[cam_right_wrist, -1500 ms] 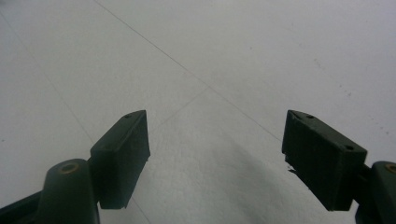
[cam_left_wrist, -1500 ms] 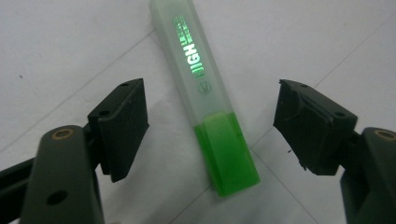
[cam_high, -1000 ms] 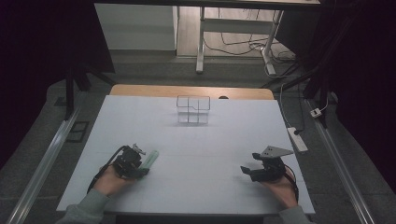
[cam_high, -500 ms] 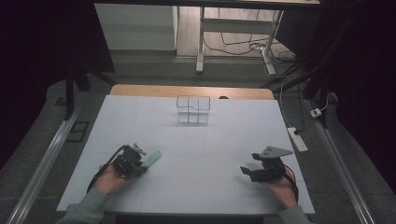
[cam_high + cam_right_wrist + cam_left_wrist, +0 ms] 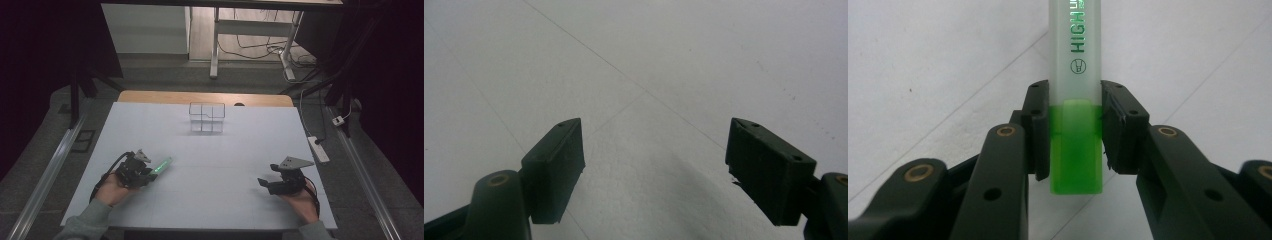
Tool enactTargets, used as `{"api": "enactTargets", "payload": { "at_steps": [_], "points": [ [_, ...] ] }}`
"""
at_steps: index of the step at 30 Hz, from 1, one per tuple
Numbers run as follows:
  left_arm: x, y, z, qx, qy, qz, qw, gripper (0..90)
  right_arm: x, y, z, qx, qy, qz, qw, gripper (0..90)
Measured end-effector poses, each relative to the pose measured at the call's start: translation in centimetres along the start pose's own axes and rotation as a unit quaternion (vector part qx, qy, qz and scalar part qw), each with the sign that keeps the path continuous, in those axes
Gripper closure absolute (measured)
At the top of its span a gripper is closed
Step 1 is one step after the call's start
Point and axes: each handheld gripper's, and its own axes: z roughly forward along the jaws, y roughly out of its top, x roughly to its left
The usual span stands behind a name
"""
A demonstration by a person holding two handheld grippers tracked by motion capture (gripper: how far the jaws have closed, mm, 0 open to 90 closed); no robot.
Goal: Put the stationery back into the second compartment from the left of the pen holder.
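The left gripper squeezes a green highlighter between its jaws, and the pen sticks out past them over the white worktop. The right gripper has its jaws wide apart (just bare worktop between them). A clear box sits far ahead of both, with nothing in the way.

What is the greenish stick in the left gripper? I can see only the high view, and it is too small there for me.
Observer: A translucent white highlighter pen with a green end; its barrel reads "HIGH".
Operator: Is it gripped firmly?
Observer: The left gripper has both jaws pressed on the barrel, where the green end meets the white part.
Operator: And does the right gripper hold anything?
Observer: No. The right gripper is open, with bare white table between its jaws.
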Motion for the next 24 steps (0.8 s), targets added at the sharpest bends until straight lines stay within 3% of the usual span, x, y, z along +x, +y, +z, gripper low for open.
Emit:
{"api": "enactTargets", "payload": {
  "at_steps": [5, 11, 17, 24],
  "points": [
    [-0.2, 0.3, -0.4, -0.012, -0.012, 0.012, 0.9998, 66.7, 0.1, 0.1, 0.0, -0.002, 0.000, -0.001, 1.0000, 23.2],
    [-0.9, 0.8, -0.7, -0.025, -0.020, 0.039, 0.9987, 66.7, 0.1, 0.1, -0.1, -0.007, 0.001, -0.003, 1.0000, 23.2],
    [-1.3, 1.4, -0.7, -0.035, -0.028, 0.050, 0.9977, 66.6, 0.4, 0.4, 0.0, -0.012, 0.004, -0.009, 0.9999, 23.2],
    [-2.3, 2.6, -0.4, -0.040, -0.033, 0.080, 0.9954, 66.6, 0.6, 0.7, 0.1, -0.011, 0.006, -0.012, 0.9999, 23.1]
  ]
}}
